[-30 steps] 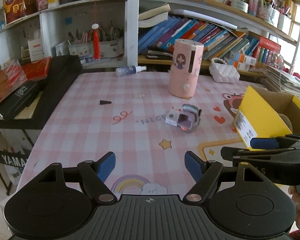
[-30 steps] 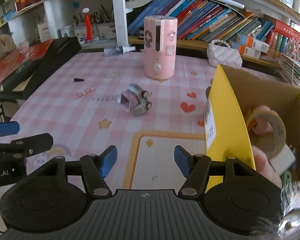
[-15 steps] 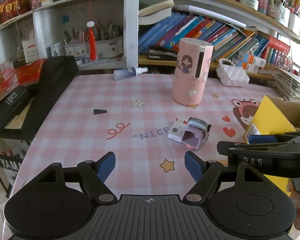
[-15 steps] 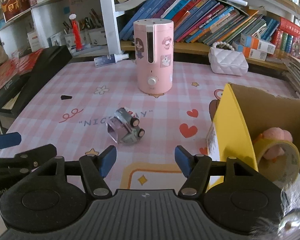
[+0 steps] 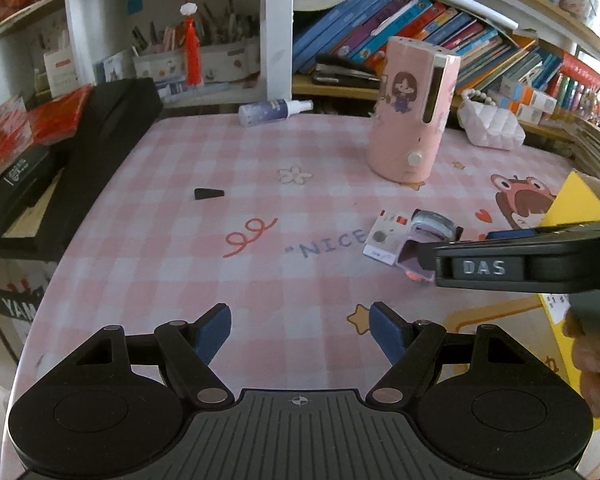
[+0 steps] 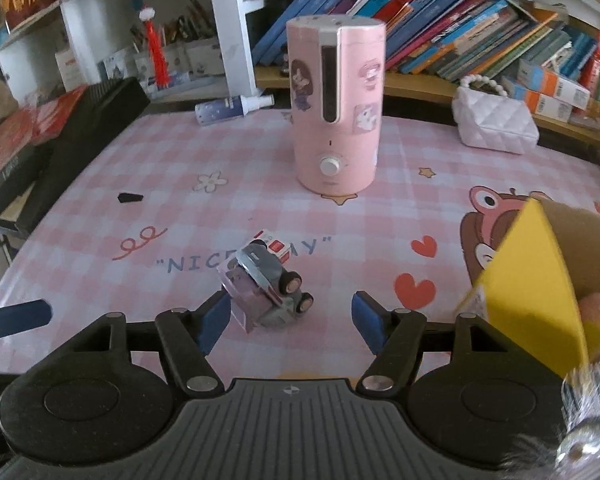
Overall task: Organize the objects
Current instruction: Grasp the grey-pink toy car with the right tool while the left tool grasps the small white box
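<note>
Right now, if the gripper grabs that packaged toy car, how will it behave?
The toy car probably weighs little. Its clear plastic shell looks glossy, so it may slip or flex between the right gripper's pads. Lying tilted, it could rock or skid on the smooth mat.

The pink checked table [image 5: 148, 272] lies bare across the lower left and centre of the left view, open to a pass. A small black wedge [image 5: 209, 193] sits alone at mid left. The pink cylinder appliance [image 6: 335, 104] stands upright at upper centre; the yellow box [image 6: 540, 280] walls off the right edge. A toy car [image 6: 266, 284] lies just ahead of the right tongs [image 6: 290, 320].
</note>
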A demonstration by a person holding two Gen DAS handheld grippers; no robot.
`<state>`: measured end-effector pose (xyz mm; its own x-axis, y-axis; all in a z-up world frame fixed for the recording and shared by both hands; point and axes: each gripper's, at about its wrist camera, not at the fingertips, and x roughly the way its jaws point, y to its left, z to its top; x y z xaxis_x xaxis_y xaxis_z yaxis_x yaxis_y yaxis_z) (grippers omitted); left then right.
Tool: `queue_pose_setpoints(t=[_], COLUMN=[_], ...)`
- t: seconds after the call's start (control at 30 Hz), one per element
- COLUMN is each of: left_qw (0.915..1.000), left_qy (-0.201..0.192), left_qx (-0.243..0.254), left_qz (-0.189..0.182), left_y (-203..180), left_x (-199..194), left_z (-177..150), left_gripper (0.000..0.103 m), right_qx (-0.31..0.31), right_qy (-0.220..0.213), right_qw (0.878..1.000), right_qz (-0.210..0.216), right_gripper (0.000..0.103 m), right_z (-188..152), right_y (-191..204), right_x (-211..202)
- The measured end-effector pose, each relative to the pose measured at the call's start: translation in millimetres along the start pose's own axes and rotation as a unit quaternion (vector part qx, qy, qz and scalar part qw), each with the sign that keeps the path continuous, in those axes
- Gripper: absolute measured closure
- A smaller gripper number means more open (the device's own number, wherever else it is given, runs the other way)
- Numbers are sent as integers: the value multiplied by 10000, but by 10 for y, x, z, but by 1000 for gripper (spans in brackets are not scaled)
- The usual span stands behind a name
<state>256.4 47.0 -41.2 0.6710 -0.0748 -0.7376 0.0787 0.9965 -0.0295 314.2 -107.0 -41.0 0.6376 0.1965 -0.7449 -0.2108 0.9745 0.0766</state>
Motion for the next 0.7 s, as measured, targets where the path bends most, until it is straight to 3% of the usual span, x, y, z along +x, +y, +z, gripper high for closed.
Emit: queue_pose_setpoints(t=[0.17, 0.33, 0.43, 0.57, 0.7], left_qw=[10000, 9999, 9999, 9998, 9997], left_qy=[37, 125, 149, 153, 145], left_qx=[19, 34, 60, 115, 148], left_qz=[14, 42, 27, -20, -93], left_y=[21, 38, 32, 3, -44], left_x=[20, 61, 88, 115, 154], left_z=[6, 14, 24, 49, 73], left_gripper=[25, 25, 25, 25, 25], right_qx=[-291, -388, -365, -430, -227], right_qy=[101, 207, 235, 150, 66], right_qw=[9995, 9990, 9991, 9989, 9996], right_qz=[14, -13, -8, 98, 134], right_gripper=[30, 30, 36, 54, 61], right_z=[55, 75, 77, 87, 122], right_y=[102, 151, 138, 140, 72], right_x=[174, 322, 382, 356, 233])
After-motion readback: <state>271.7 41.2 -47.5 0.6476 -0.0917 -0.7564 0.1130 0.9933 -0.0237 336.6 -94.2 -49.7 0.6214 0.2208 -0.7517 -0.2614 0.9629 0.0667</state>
